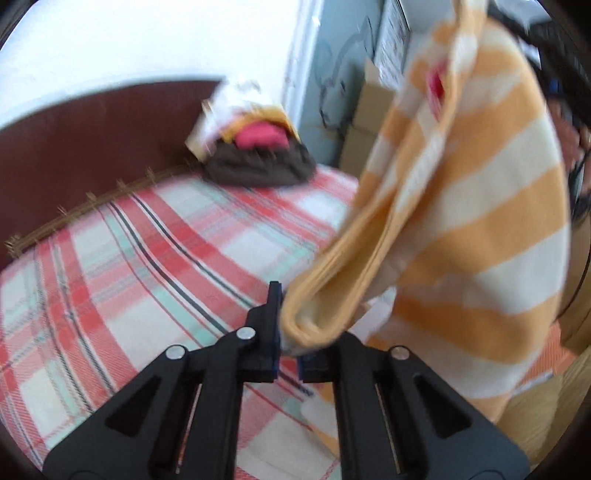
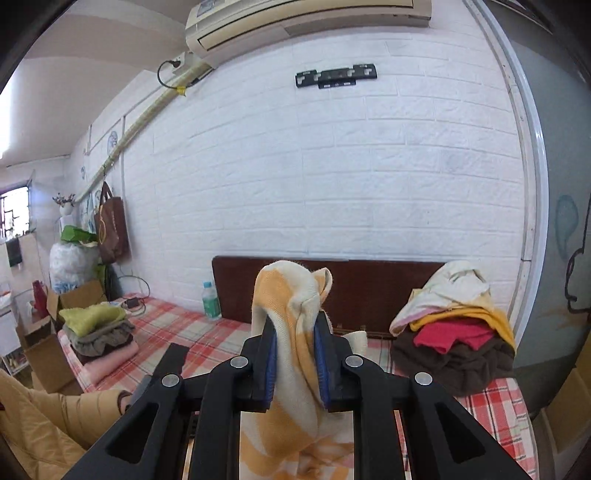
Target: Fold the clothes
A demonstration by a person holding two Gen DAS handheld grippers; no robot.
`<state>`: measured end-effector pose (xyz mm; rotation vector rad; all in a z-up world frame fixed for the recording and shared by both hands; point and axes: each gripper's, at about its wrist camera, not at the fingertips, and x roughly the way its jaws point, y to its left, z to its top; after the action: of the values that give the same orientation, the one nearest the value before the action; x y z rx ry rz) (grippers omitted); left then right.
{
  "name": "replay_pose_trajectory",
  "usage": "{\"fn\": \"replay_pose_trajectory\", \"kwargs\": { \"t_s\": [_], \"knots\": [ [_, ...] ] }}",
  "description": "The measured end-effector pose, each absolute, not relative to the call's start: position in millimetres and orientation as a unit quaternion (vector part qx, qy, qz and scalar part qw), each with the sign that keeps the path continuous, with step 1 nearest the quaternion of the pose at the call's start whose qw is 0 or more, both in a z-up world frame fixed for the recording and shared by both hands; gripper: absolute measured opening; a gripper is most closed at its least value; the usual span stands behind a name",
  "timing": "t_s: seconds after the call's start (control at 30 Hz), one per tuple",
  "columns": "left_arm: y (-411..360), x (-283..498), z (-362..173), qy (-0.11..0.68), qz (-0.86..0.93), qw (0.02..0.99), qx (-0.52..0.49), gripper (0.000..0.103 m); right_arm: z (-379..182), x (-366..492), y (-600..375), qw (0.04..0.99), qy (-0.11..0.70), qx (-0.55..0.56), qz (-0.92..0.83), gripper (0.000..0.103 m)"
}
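Right up close, the right tongs (image 2: 295,363) pinch a bunched fold of the striped garment (image 2: 295,325) between their blue pads (image 2: 269,363), the cloth poking up above the tips and hanging down below them. In the left wrist view, the left tongs (image 1: 286,332) nip a rolled orange edge of that same garment (image 1: 480,221); only the left finger shows fully, the right one is hidden by cloth. The garment is orange and cream in broad stripes, thick and soft, with a red tag (image 1: 436,83) near its top, and it hangs in the air over the bed, stretched between the two tongs. That view is blurred.

Beneath it lies the bed (image 1: 129,258), covered in a red, cream and mint plaid sheet. One dark brown headboard (image 2: 369,291) stands against a white brick-pattern wall (image 2: 314,184).

Two piles of clothes sit on the bed. On the left, a folded stack (image 2: 98,334): green on top, grey-brown, then pink at the bottom. On the right by the headboard, a loose heap (image 2: 454,332): cream, yellow, red, dark brown below. One plastic bottle (image 2: 211,301) stands by the headboard's left end.

Further off, cardboard boxes (image 2: 77,299) and a brown bag (image 2: 112,229) hang about the left wall. High up, one air conditioner (image 2: 303,22) and one black wall bracket (image 2: 336,75).
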<state>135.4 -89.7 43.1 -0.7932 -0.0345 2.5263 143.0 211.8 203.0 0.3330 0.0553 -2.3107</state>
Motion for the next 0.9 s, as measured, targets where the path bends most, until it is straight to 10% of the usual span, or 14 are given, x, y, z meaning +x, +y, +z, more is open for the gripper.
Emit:
{"fn": "replay_pose_trajectory", "kwargs": {
  "t_s": [0.53,0.9],
  "knots": [
    [-165.4,320.9,294.8,0.045,0.998,0.034,-0.017,0.006,321.6,223.7,203.9,0.416,-0.005,-0.059,-0.907,0.017],
    [-207.6,267.8,287.5,0.103,0.979,-0.153,-0.088,0.007,288.2,187.8,112.2,0.446,0.031,-0.017,-0.894,0.02]
  ]
}}
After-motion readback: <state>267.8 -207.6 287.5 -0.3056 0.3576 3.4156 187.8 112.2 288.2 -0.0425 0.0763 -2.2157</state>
